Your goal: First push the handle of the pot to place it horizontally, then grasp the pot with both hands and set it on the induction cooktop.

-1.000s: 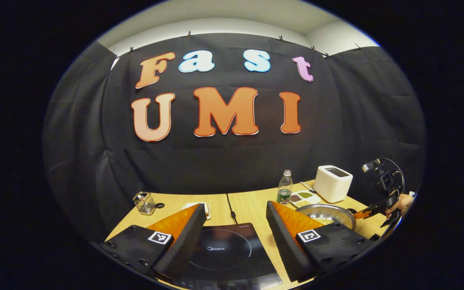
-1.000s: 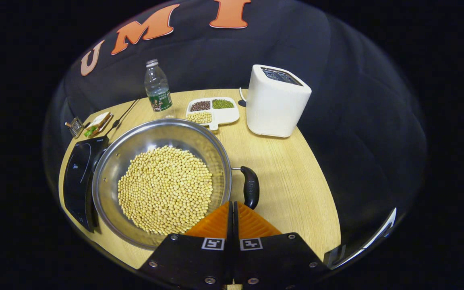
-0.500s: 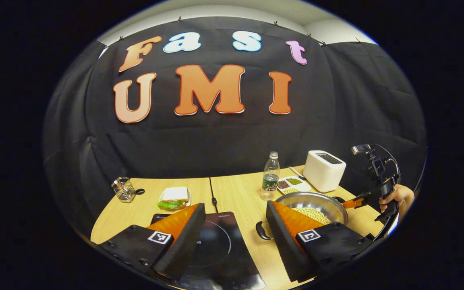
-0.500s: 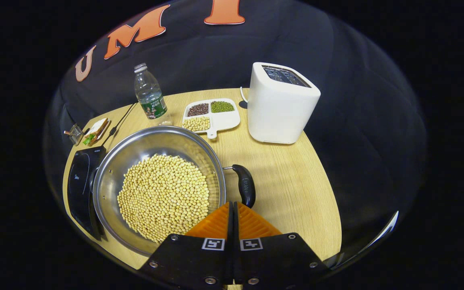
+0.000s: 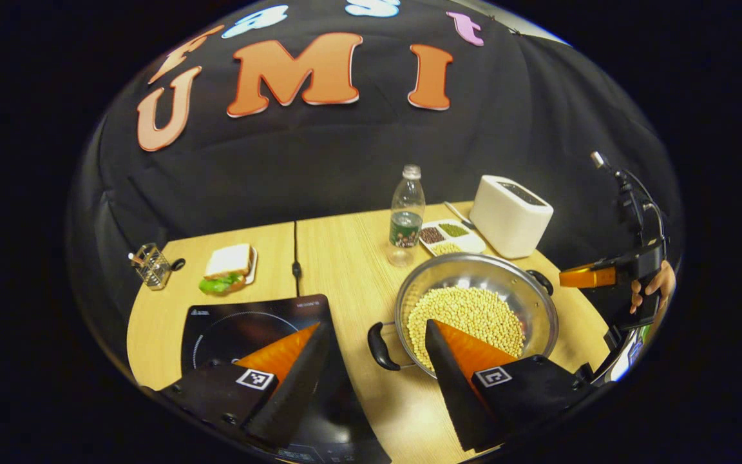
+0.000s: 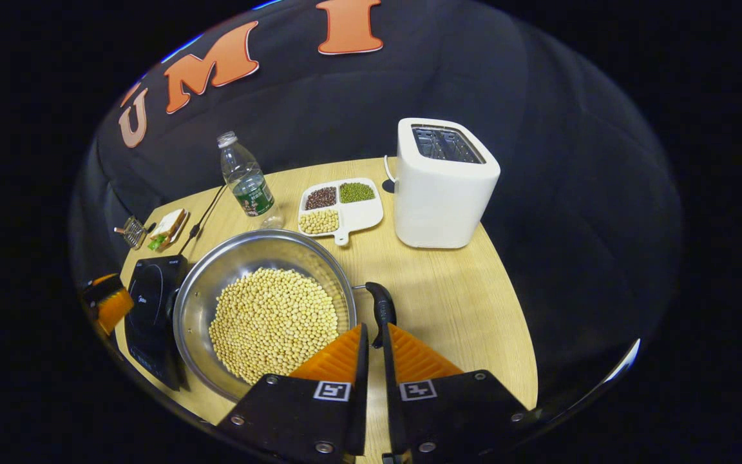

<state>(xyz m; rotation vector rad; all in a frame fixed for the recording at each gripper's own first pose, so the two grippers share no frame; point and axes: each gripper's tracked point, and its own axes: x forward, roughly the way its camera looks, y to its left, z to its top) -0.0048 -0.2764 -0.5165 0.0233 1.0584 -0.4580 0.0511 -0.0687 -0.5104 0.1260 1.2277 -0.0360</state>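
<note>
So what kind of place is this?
Probably a mock kitchen staged in a recording booth: an induction cooktop, a toaster and a pot of beans share a wooden table before black cloth.

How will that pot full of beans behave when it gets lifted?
The pot probably feels heavy, since beans cover its bottom. They lie loose, so tilting would likely slide them to one side. The shiny metal looks slippery; the black handles should give surer hold.

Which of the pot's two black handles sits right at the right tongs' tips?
The handle on the toaster side of the pot, just ahead of the right tongs. The other handle faces the induction cooktop.
</note>
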